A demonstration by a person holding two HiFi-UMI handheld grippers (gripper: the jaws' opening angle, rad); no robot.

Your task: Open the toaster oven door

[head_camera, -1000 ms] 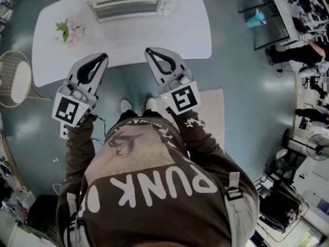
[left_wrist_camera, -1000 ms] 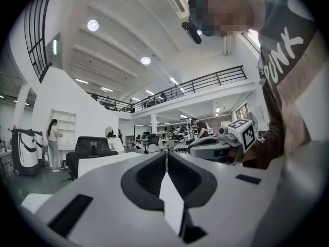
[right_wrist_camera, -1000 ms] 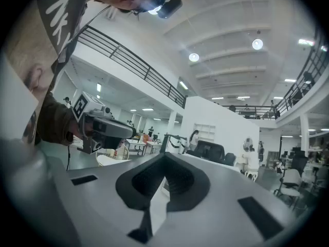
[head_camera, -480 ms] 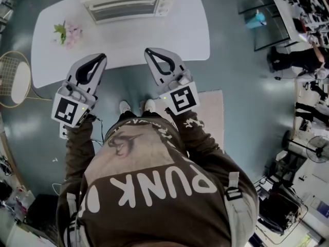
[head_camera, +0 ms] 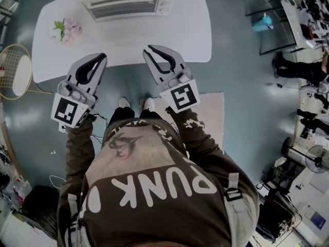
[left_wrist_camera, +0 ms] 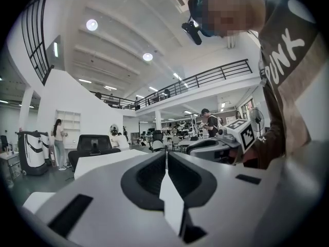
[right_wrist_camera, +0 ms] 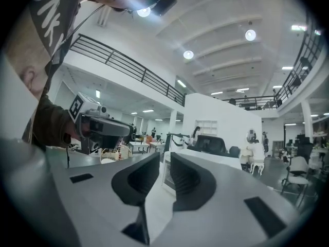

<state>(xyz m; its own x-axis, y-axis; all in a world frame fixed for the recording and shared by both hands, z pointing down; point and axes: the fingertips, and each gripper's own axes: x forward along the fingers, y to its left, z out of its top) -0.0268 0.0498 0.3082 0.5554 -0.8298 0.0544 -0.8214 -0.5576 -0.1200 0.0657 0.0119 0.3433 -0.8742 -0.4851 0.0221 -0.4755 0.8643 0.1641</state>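
The white toaster oven stands at the far edge of the white table, its glass door closed. Both grippers hover over the table's near edge, well short of the oven. My left gripper points at the table from the left, and its tips meet in the left gripper view with nothing held. My right gripper is on the right. Its jaws are opening, with a narrow gap and nothing between them. The oven front shows through that gap, straight ahead.
A small bunch of pink flowers lies on the table's left part. A racket lies on the floor to the left of the table. A pale rug is under the person's right side. People and desks are far off to the right.
The right gripper's jaws have parted slightly. Both grippers stay in about the same place over the table's near edge. The view has shifted a little.
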